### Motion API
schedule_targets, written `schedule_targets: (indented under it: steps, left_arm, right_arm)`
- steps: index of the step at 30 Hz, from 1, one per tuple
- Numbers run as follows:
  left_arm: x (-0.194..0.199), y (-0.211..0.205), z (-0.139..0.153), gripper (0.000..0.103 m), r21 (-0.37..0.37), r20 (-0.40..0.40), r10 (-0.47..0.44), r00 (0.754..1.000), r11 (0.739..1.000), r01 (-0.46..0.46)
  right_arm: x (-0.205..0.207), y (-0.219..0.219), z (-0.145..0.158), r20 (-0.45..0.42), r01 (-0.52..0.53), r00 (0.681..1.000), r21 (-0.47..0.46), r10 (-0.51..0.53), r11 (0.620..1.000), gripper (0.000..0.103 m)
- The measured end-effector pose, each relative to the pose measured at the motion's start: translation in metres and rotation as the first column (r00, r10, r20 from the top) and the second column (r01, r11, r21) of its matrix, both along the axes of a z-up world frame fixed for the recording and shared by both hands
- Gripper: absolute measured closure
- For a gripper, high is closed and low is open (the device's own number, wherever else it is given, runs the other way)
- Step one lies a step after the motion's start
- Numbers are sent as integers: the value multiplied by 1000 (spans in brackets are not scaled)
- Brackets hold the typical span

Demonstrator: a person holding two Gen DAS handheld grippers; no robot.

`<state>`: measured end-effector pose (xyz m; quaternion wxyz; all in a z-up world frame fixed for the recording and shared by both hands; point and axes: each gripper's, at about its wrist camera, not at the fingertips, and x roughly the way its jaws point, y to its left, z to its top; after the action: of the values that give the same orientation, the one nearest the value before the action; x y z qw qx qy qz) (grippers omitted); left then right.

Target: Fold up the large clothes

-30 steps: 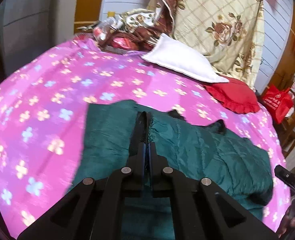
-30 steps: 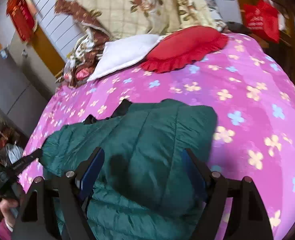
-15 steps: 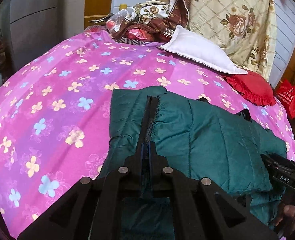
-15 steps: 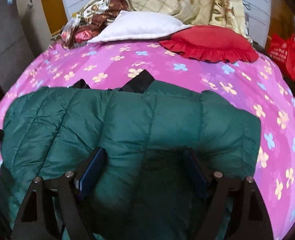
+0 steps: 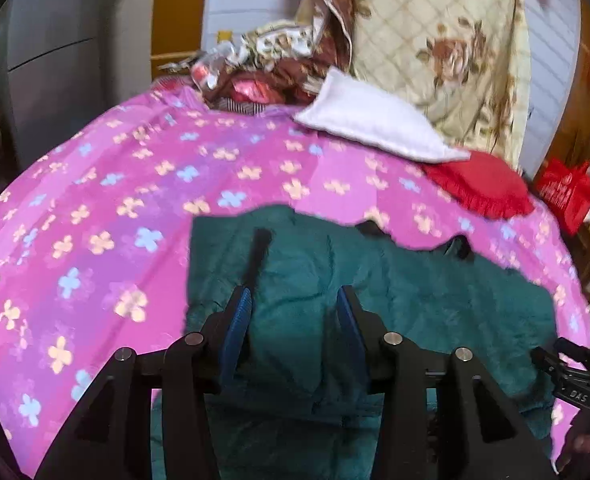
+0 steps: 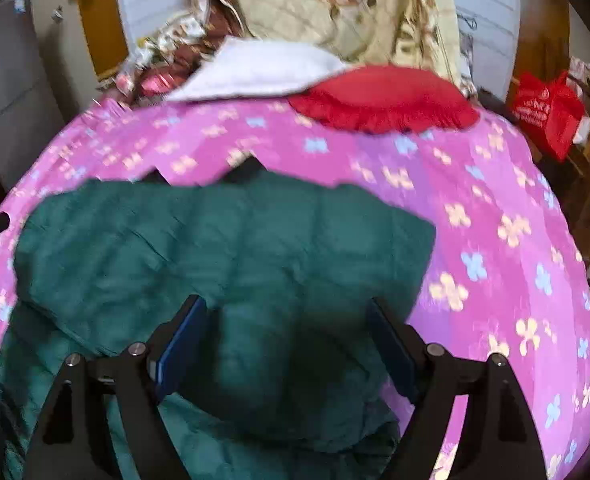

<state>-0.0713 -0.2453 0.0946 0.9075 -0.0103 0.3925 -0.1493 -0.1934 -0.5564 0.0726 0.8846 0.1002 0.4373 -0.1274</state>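
Green quilted jacket (image 5: 375,300) lying folded on the pink floral bedsheet (image 5: 135,200), well short of the red cushion (image 5: 479,188) and white pillow (image 5: 375,120). Left gripper (image 5: 295,312) and right gripper (image 6: 287,332) hover above the jacket, jaws spread wide, holding nothing.

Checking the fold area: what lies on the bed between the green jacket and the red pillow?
Only bare pink flowered bedspread lies between the green jacket and the red pillow; the right wrist view shows it best.
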Motion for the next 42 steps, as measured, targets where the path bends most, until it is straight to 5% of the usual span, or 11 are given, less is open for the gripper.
schedule_targets:
  steps: [6,11,16,24,35,42]
  left_arm:
    - [15,-17,-42,77,71,-71,3,997,997,2]
    - [18,-21,-43,77,79,-64,8,998,997,-3]
    - [20,-26,-47,77,99,-52,3,999,995,2]
    - [20,-33,-51,75,127,-34,-15,999,992,19]
    - [19,-36,-53,74,142,-21,-5,1000,990,8]
    - [17,-37,-53,72,146,-2,-7,1000,989,7]
  right_arm:
    - [3,-5,-32,-58,-4,998,-25,2,1000,18]
    - [4,1,-7,-15,33,999,-75,-34,997,18]
    - [16,17,12,69,-5,998,-1,5,1000,18]
    - [55,23,-33,-25,-18,1000,-42,17,999,16]
    - [4,25,5,31,-15,999,-16,15,1000,16]
    - [9,15,-34,-40,21,999,-45,-23,999,15]
